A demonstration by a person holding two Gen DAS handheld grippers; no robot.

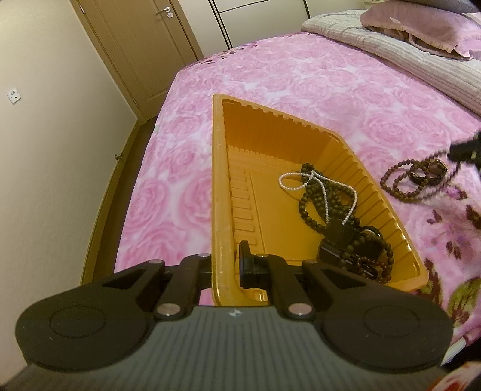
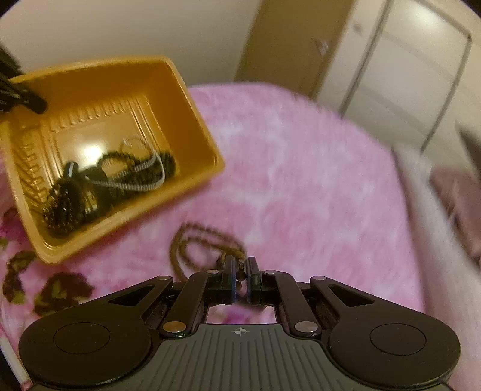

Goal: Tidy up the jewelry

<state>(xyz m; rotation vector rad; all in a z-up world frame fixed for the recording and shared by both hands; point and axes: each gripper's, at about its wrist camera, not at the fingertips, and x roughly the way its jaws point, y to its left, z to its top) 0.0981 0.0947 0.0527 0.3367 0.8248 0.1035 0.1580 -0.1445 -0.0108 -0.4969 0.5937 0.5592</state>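
**Mia:** Left gripper (image 1: 230, 264) first. What is it doing?

**Sam:** It is pinched tight on the side wall of the orange tray (image 1: 218, 186). One finger sits inside the tray and the other is outside, with the wall between them.

**Mia:** And the right gripper (image 2: 239, 278)?

**Sam:** Its two fingers are nearly together. A few small brown beads show in the thin gap between them. They belong to the brown bead necklace (image 2: 192, 243) that lies in loops on the pink bed cover (image 2: 300, 180), just in front of the fingers. That view is blurry.

**Mia:** Where is the tray?

**Sam:** It sits on the bed. In the right wrist view it is up and to the left, close to the brown necklace but not touching it.

**Mia:** What is in the tray?

**Sam:** A white pearl string (image 1: 318, 186) lies on top of dark bead strands (image 1: 315, 207). Some black things are piled in the near corner, but I cannot tell what they are.

**Mia:** Anything else on the bed?

**Sam:** In the left wrist view a dark ring-shaped piece (image 1: 427, 173) lies inside the brown necklace's loops, to the right of the tray. It may be a watch, but I cannot tell. A purple pillow (image 1: 421, 27) and a striped blanket (image 1: 390, 60) are at the far end.
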